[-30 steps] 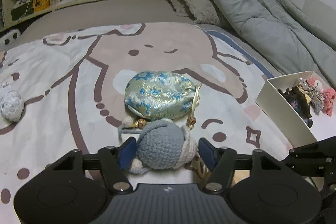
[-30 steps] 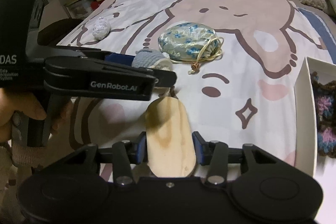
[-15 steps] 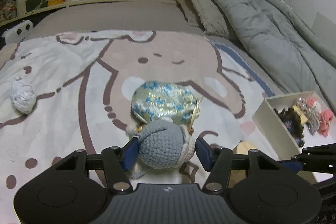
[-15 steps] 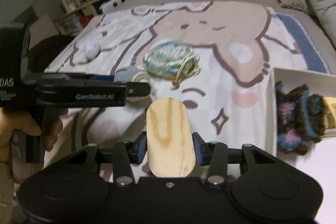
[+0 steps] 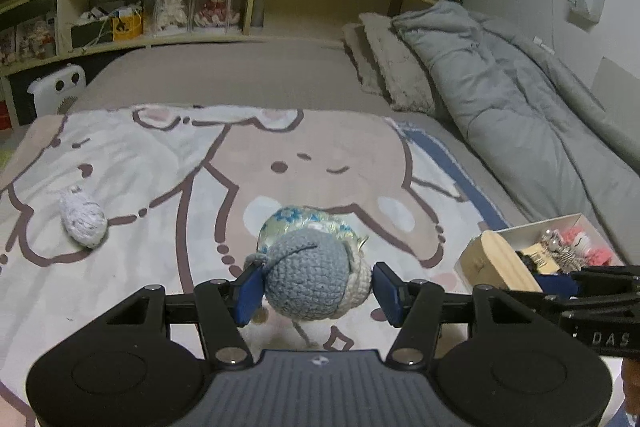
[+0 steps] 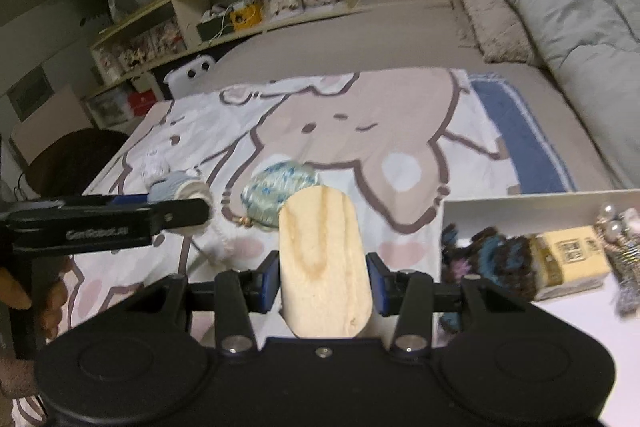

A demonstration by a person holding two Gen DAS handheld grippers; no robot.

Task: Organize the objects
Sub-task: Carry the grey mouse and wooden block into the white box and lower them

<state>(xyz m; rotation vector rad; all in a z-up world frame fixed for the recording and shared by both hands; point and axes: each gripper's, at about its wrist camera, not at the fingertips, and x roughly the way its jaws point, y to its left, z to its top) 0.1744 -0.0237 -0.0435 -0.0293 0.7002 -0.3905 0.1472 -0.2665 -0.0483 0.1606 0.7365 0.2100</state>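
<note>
Crocheted grey-blue ball (image 5: 306,273) clamped between left gripper (image 5: 316,287) jaws, just closed in, above blanket (image 5: 168,163). Oval wooden piece (image 6: 322,267) gripped between right gripper (image 6: 322,277) jaws; white box (image 6: 520,205) right of them.

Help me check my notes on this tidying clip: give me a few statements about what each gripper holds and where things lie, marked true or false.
1. The left gripper holds a grey crocheted ball. True.
2. The right gripper is empty. False: it is shut on a rounded wooden block.
3. The brocade drawstring pouch lies inside the white box. False: it lies on the cartoon blanket.
4. A small white yarn ball lies on the blanket. True.
</note>
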